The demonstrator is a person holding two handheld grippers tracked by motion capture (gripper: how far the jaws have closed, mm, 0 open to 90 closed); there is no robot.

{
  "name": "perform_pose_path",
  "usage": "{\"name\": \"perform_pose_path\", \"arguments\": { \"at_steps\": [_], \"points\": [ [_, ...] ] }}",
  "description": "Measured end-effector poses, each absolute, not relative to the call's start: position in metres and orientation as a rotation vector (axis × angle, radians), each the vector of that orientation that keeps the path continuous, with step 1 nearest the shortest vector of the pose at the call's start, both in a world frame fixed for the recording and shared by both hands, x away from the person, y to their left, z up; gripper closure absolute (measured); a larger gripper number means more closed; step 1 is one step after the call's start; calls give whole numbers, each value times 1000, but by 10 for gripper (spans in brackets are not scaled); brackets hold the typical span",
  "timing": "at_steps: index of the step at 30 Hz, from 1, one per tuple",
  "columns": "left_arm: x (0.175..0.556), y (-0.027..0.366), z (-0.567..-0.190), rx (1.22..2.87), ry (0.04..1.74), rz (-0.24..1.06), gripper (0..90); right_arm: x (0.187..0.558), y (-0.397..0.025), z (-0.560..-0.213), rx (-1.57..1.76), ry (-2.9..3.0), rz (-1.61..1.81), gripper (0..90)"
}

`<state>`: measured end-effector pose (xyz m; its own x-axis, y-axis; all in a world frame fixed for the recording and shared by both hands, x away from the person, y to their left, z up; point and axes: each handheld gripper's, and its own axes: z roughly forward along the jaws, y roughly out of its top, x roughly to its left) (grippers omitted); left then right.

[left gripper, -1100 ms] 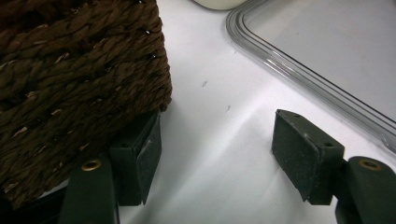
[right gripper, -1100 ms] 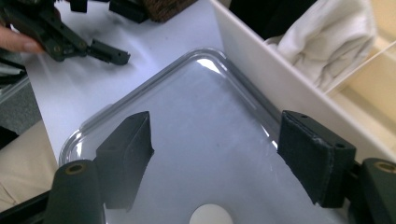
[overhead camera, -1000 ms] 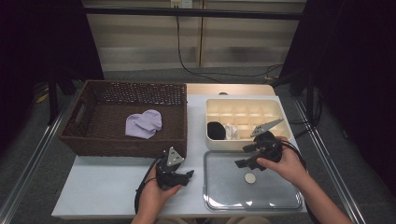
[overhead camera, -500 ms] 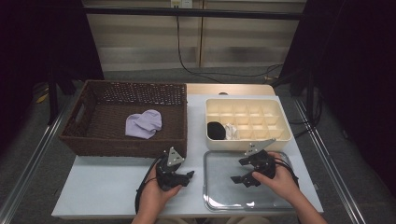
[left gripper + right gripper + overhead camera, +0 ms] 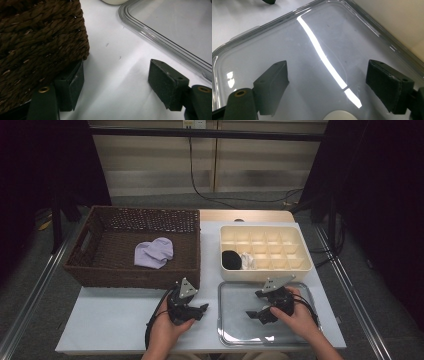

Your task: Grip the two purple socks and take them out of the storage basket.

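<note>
The right gripper (image 5: 258, 305) is held over the clear, shallow plastic tray (image 5: 235, 332) at the table's five o'clock, its jaws spread wide with nothing between them. In the right gripper view, a small round white object (image 5: 340, 115) is seen lying on the tray at six o'clock, just below the gap between the jaws and touched by neither.

The left gripper (image 5: 200, 309) is rested at the white table's (image 5: 110, 320) six o'clock, jaws likewise wide apart and empty. In the left gripper view, one jaw is seen just beside the corner of the dark brown woven wicker basket (image 5: 37, 40); whether they touch cannot be told. The other jaw lies near the tray's rim (image 5: 160, 40) at three o'clock.
</note>
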<state>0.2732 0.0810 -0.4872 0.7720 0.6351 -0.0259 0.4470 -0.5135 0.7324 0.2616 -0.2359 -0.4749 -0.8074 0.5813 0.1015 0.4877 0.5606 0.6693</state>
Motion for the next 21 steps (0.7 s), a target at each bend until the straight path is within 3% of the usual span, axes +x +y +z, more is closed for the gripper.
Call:
{"name": "perform_pose_path", "arguments": {
  "at_steps": [21],
  "points": [
    [273, 81, -487, 2205, 791, 314, 255, 251, -235, -484, 852, 2558, 1099, 165]
  ]
}}
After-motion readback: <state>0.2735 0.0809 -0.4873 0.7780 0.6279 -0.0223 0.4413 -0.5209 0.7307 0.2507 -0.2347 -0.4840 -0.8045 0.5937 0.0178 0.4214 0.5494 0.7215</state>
